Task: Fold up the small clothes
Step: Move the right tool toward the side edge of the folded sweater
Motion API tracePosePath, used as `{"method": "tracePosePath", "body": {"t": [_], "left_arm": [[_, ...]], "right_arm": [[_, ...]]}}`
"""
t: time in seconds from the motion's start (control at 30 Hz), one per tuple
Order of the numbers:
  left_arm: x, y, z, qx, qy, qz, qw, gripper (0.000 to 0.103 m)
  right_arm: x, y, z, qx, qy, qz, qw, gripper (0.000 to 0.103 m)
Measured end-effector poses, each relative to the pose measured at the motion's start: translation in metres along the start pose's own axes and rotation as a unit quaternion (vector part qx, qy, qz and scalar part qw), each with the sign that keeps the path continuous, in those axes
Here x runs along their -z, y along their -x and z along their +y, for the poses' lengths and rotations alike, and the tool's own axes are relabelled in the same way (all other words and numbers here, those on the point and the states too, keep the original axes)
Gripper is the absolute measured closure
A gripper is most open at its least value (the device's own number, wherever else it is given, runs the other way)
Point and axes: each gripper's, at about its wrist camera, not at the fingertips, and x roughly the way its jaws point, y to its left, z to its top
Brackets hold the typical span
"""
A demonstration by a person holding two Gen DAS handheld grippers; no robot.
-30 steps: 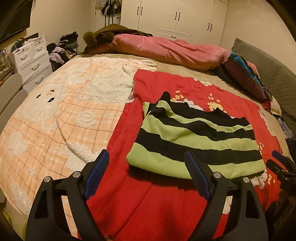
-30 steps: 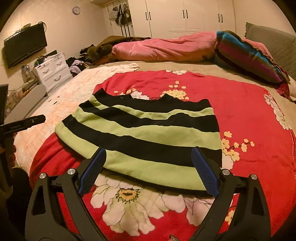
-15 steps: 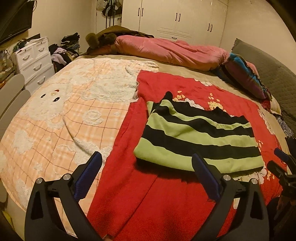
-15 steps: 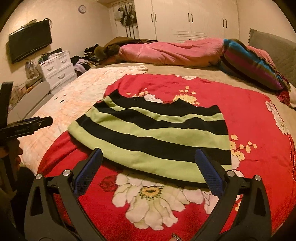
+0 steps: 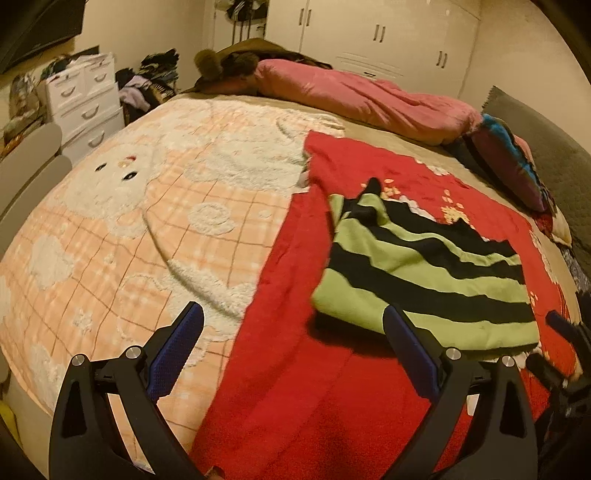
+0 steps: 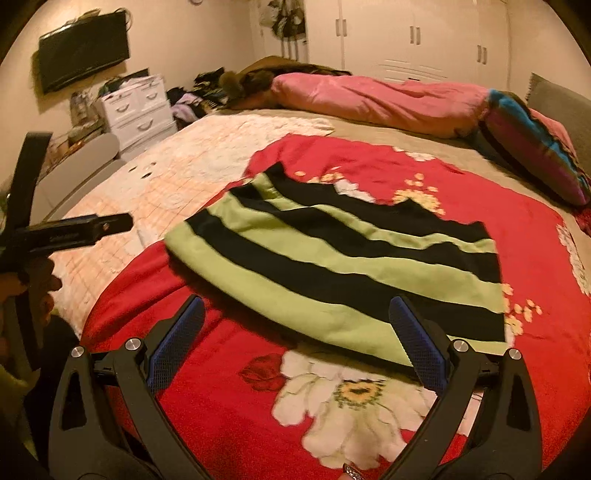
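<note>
Leftmost, a dark wall-mounted television hangs above a white chest of drawers, with a heap of loose clothes beside it on the far side. White wardrobe doors line the back wall. The bed fills nearly everything else. Its left part carries a peach checked blanket with fluffy white cloud shapes; to the right lies a red floral blanket, its edge overlapping the peach one. A rolled pink duvet runs along the bed's far side, a striped multicoloured pillow at the right end, grey padded headboard behind that.

Folded green-and-black striped garment lies flat on the red blanket, untouched by either tool.

Left gripper: jaws have just been opening, now spread wide, nothing between them, hovering over the seam between the two blankets, garment off to its right. Right gripper: jaws likewise just widened, spread and empty, poised just short of the garment's near edge. A hand grips the left tool's handle at the far left of the right wrist view.
</note>
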Motion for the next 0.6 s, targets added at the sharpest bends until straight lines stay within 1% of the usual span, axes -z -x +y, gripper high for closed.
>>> {"method": "tracePosePath", "body": {"t": [0.17, 0.23, 0.27, 0.3, 0.33, 0.4, 0.47, 0.53, 0.57, 0.6], "left_arm": [[0.000, -0.016, 0.019, 0.002, 0.027, 0.005, 0.9996, 0.006], [-0.001, -0.023, 0.024, 0.015, 0.039, 0.006, 0.9991, 0.007], [-0.003, -0.027, 0.026, 0.029, 0.047, 0.008, 0.9984, 0.009], [-0.006, -0.030, 0.026, 0.040, 0.051, 0.008, 0.9979, 0.019], [-0.008, -0.032, 0.025, 0.049, 0.052, 0.009, 0.9974, 0.033], [-0.015, -0.043, 0.020, 0.068, 0.054, 0.013, 0.9961, 0.036], [-0.019, -0.056, 0.014, 0.084, 0.055, 0.023, 0.9947, 0.049], [-0.019, -0.066, 0.008, 0.090, 0.051, 0.033, 0.9941, 0.067], [-0.018, -0.071, 0.005, 0.093, 0.044, 0.037, 0.9940, 0.074], [-0.013, -0.079, 0.000, 0.085, 0.026, 0.051, 0.9948, 0.087]], "right_arm": [[0.001, -0.026, 0.037, -0.009, 0.059, 0.019, 0.998, 0.009], [0.003, -0.039, 0.050, -0.009, 0.079, 0.030, 0.996, 0.009], [0.004, -0.044, 0.055, -0.009, 0.086, 0.034, 0.996, 0.009], [0.005, -0.047, 0.058, -0.011, 0.089, 0.037, 0.995, 0.009], [0.005, -0.053, 0.063, -0.013, 0.092, 0.042, 0.995, 0.009], [0.006, -0.059, 0.068, -0.016, 0.092, 0.047, 0.994, 0.009], [0.004, -0.063, 0.071, -0.015, 0.091, 0.051, 0.994, 0.009], [0.003, -0.067, 0.071, -0.014, 0.089, 0.056, 0.994, 0.009], [0.002, -0.068, 0.070, -0.011, 0.087, 0.057, 0.995, 0.009], [0.002, -0.069, 0.069, -0.008, 0.084, 0.058, 0.995, 0.009]]}}
